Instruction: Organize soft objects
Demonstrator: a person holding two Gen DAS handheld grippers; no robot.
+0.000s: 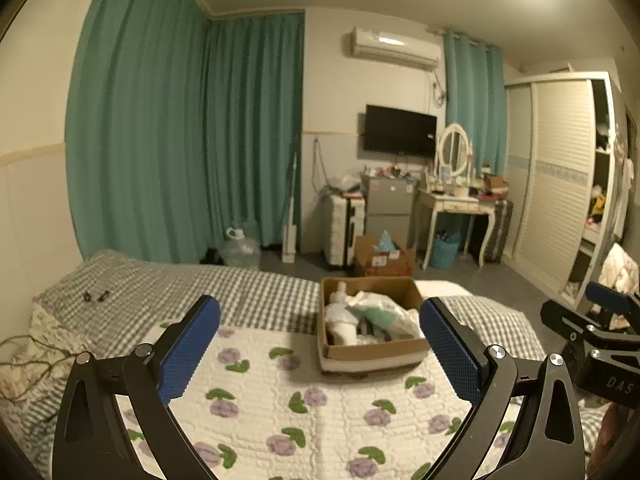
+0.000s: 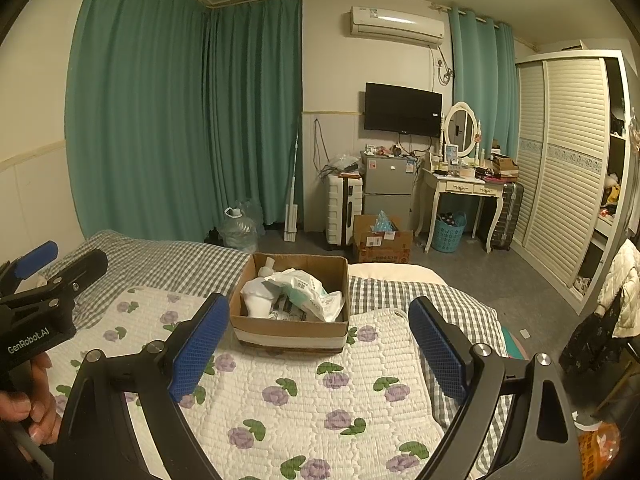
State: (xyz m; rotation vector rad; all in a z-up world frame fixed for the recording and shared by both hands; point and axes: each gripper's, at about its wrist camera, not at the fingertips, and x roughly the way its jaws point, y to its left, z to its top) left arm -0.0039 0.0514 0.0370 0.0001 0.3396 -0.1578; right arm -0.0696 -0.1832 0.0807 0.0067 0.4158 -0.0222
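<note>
1. You are holding both tools above the bed, and each one's jaws are standing wide apart with nothing between them: the left gripper (image 1: pixel 320 354) is framing the box from the lower centre of its view, and the right gripper (image 2: pixel 320 346) is doing the same in its own.
2. You are looking at an open brown cardboard box (image 2: pixel 290 330) sitting on the white quilted bedspread with purple flowers (image 2: pixel 320 400), in the middle of both frames.
3. Inside it, a crumpled white plastic pouch with green print (image 2: pixel 310 290) is lying on top toward the right, a white folded soft bundle (image 2: pixel 260 300) is standing at the left, and darker items underneath are too hidden to name.
4. I am judging these things to be light and limp. The pouch is probably slippery and will sag, so you would do best pinching a bunched fold near its middle rather than a loose edge.
5. The bundle is looking softer and grippier; take it across its upper part, where it is rising clear of the box wall.
6. The box walls are crowding the contents, so come in from above.
7. The bedspread in front of the box is offering open room, while the grey checked sheet (image 2: pixel 168 268) is running to the bed's far edge, upper left.
</note>
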